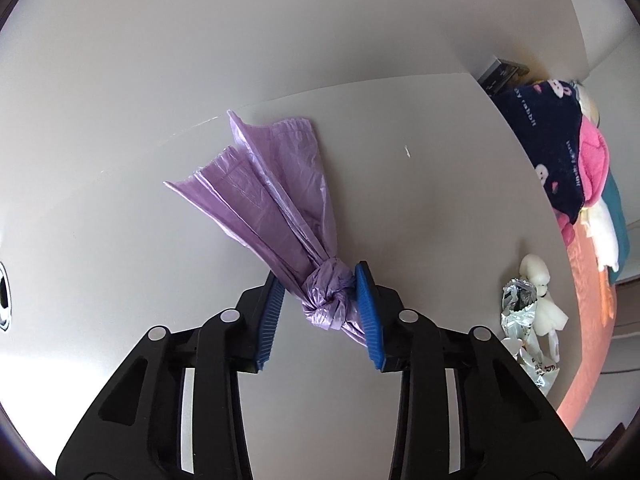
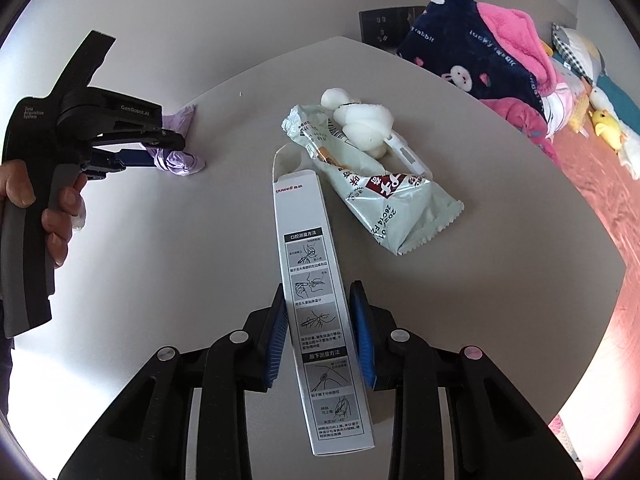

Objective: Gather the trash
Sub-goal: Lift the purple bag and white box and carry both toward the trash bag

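a knotted purple trash bag [image 1: 280, 200] lies flat on a pale grey table [image 1: 420, 200], its knot nearest the camera and its loose mouth fanned out toward the table's far edge. the left gripper [image 1: 320, 280] has its blue pads around that knot; one pad touches the plastic, the other sits just beside it, so a firm pinch cannot be confirmed. in the right wrist view the same gripper, with a person's hand [image 2: 40, 200] on its handle, appears drawn in on the knot.

the right gripper [image 2: 320, 304] is pressed in on a long white thermometer box [image 2: 316, 312] printed with instruction drawings, holding it by its long sides. the box's opened flap end points away, toward the other rubbish.

the task looks barely begun: the bag is tied and nothing shows inside it. left to collect, as far as can be seen, are the box, a pale green snack wrapper [image 2: 384, 200], a wad of white tissue [image 2: 360, 120] lying on the wrapper's far end, and a thin white stick-like item beside them.

the knot stands in the way; it would need undoing before anything goes in. beyond the table's right edge, a navy and pink blanket [image 2: 480, 52] and soft toys rest on a bed, well apart from the trash.
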`<state>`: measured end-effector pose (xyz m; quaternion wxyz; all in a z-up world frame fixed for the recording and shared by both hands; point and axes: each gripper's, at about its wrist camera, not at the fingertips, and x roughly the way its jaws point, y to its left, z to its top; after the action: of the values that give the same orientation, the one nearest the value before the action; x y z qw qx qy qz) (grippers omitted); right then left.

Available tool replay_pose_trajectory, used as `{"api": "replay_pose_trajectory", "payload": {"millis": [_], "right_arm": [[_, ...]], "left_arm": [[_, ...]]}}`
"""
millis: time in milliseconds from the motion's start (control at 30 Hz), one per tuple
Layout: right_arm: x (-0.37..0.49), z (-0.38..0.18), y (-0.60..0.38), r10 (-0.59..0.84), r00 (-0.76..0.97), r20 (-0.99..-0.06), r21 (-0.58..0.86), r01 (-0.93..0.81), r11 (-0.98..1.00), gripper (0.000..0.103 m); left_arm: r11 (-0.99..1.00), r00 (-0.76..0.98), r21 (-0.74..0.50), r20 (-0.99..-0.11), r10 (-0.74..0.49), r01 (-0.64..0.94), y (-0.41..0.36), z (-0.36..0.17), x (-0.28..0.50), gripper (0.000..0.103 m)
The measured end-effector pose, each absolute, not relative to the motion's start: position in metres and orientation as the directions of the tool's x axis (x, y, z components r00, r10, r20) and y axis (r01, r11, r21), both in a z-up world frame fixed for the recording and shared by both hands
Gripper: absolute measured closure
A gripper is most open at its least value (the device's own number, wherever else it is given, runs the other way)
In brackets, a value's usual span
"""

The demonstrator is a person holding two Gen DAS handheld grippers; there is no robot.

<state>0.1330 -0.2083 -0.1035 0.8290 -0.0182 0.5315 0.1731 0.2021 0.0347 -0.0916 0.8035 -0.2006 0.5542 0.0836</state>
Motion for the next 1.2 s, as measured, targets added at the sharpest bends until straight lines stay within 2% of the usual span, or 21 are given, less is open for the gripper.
{"api": "replay_pose_trajectory", "payload": {"millis": [133,267,667,1200], "right_arm": [[0.127,-0.100,-0.209,0.281,0.374,-0.884,0.178,-0.287,0.941,0.071],[0.118,-0.094,-0.210,0.285,0.392,-0.875,0.179,-0.284,0.942,0.071],[0.090,-0.064,-0.225,0.294,0.451,-0.843,0.198,-0.247,0.948,0.071],[0.043,-0.017,-0.257,0.257,0.565,-0.784,0.201,-0.160,0.966,0.071]], "left_arm": [[0.878,0.405,-0.303,-0.904,-0.141,-0.371,0.048,-0.094,0.189,0.078],[0.892,0.427,-0.314,-0.891,-0.158,-0.325,0.048,-0.094,0.174,0.080],[0.957,0.489,-0.245,-0.861,-0.141,-0.156,0.024,-0.081,0.123,0.080],[0.962,0.557,-0.260,-0.787,-0.264,0.090,-0.036,-0.039,0.074,0.086]]}}
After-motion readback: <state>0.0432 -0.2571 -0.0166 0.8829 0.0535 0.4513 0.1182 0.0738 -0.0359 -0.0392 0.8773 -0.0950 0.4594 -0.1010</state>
